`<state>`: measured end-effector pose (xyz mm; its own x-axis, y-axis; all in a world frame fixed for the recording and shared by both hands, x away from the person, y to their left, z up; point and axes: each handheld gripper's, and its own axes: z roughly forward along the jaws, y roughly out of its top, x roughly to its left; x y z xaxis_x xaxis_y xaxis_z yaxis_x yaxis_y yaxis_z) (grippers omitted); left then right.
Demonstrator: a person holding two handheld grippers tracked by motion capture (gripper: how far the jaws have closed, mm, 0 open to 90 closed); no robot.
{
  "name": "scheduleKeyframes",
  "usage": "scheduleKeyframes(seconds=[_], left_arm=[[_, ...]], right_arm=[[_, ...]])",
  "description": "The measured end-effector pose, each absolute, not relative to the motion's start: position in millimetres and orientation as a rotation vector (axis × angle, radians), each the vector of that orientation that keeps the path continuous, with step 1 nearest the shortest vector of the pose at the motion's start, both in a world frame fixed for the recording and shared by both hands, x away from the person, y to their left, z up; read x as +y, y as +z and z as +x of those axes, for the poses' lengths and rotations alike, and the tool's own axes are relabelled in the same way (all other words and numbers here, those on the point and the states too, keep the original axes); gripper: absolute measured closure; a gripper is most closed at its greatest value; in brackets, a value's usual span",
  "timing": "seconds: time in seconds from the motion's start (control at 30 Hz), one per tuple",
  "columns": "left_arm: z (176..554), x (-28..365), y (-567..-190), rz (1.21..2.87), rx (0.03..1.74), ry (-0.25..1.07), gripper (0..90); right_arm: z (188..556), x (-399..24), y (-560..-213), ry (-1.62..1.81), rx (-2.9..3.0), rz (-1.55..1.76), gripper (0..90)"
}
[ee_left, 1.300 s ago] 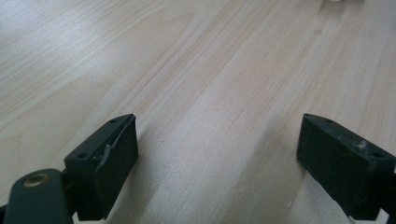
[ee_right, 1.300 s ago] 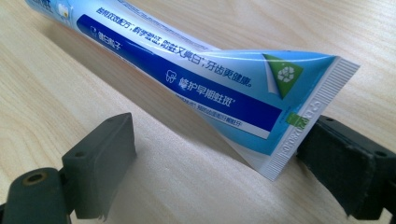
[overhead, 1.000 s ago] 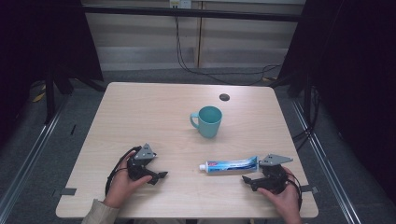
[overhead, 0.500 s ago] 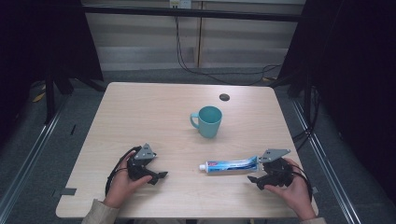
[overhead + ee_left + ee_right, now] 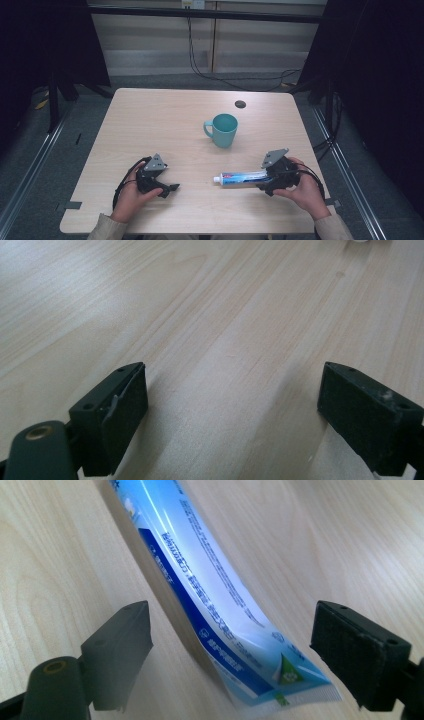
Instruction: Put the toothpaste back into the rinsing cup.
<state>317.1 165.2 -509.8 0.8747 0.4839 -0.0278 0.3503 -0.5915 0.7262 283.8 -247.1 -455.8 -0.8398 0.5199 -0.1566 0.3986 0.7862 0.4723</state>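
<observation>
While the toothpaste tube (image 5: 243,177) lies flat on the counter (image 5: 165,120) near its front edge, cap end pointing toward the middle and crimped tail toward the person's right, the right gripper (image 5: 270,181) sits at that tail with its jaws standing wide and just having been closing a little, the flat blue-and-white end lying between them in the right gripper view (image 5: 235,645) but with clear wood showing on either side, so neither pad presses on it yet. The step in hand looks like taking hold of the tube at its tail. To do that well, the gripper should slide a touch further along the tube so the pads meet the fuller body rather than the thin crimp, which would likely slip or fold; the jaws should stay level with the counter and straddle the tube evenly, since it sits nearer the right-hand pad than the left-hand one in that view. Closing should be slow and stop once the tube is firm, because a hard squeeze could push paste toward the cap. The left gripper (image 5: 169,188) rests on the counter well apart, jaws wide over bare wood (image 5: 225,365) and holding nothing. A teal mug (image 5: 223,130) stands farther back, clear of the tube, so a lift straight up should miss it.
</observation>
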Motion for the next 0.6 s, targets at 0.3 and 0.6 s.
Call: scheduleKeyframes(seconds=[0.3,0.6], left_arm=[[317,165,-510,2.259,0.600,0.216,12.4],[317,165,-510,2.260,0.599,0.220,12.4]], right_arm=[[301,-229,-459,0.475,2.884,0.528,33.9],[313,-220,-461,0.389,2.942,0.484,45.2]])
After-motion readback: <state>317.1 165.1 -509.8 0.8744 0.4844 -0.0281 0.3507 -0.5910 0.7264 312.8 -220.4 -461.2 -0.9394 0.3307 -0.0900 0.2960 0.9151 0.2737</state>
